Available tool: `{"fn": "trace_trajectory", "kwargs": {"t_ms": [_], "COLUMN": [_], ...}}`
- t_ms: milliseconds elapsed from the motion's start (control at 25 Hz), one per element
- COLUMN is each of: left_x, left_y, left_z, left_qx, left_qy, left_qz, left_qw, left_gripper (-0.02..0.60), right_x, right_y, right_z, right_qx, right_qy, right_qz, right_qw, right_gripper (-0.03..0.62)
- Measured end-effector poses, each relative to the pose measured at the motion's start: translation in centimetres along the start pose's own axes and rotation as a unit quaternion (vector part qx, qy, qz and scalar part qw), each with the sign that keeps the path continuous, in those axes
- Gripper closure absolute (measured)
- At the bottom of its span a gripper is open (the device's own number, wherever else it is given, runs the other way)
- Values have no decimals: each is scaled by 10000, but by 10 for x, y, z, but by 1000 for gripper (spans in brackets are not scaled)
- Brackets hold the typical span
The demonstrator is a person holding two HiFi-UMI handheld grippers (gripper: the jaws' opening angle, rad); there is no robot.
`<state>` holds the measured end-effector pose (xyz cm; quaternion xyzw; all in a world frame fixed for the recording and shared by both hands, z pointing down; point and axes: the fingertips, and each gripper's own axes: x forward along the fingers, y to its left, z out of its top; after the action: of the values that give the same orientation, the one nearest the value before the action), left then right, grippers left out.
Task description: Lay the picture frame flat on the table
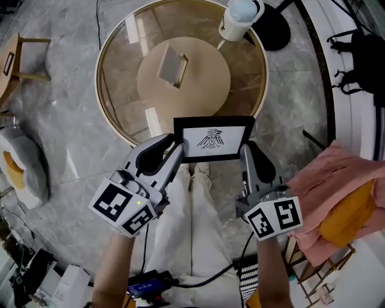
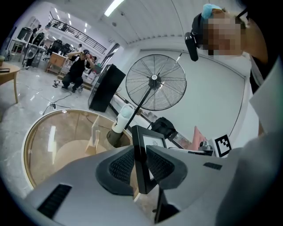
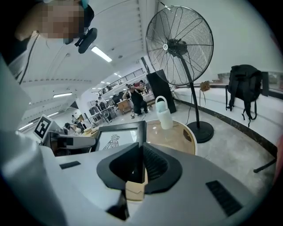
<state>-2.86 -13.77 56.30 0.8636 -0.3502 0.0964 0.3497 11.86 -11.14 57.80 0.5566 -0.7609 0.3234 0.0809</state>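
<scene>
Over table (image 1: 118, 90), left tool (image 1: 178, 148) and right tool (image 1: 245, 150) clamp picture frame (image 1: 213, 139).

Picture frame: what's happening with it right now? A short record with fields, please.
Thing held: black picture frame with a bird drawing
Left gripper: shut on its left edge
Right gripper: shut on its right edge
Where: in the air by the near rim of the round glass table, not yet laid flat
Also on table: white bottle
</scene>
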Motion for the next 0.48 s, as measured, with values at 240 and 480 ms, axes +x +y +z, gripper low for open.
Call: {"fn": "trace_trajectory", "kwargs": {"t_ms": [240, 480], "left_x": [15, 33], "left_y": [23, 43], "left_z": [-30, -52], "left_qx": [-67, -27], "left_qy": [198, 377], "left_qz": [57, 51], "left_qw": [9998, 9993], "left_gripper": [486, 492], "right_x": [24, 58], "right_y": [-17, -38], "right_z": [-33, -73], "right_qx": [95, 250], "right_qy": [174, 524], "right_qz": [-46, -205], "right_qw": [9998, 9981], "right_gripper": [539, 540]}}
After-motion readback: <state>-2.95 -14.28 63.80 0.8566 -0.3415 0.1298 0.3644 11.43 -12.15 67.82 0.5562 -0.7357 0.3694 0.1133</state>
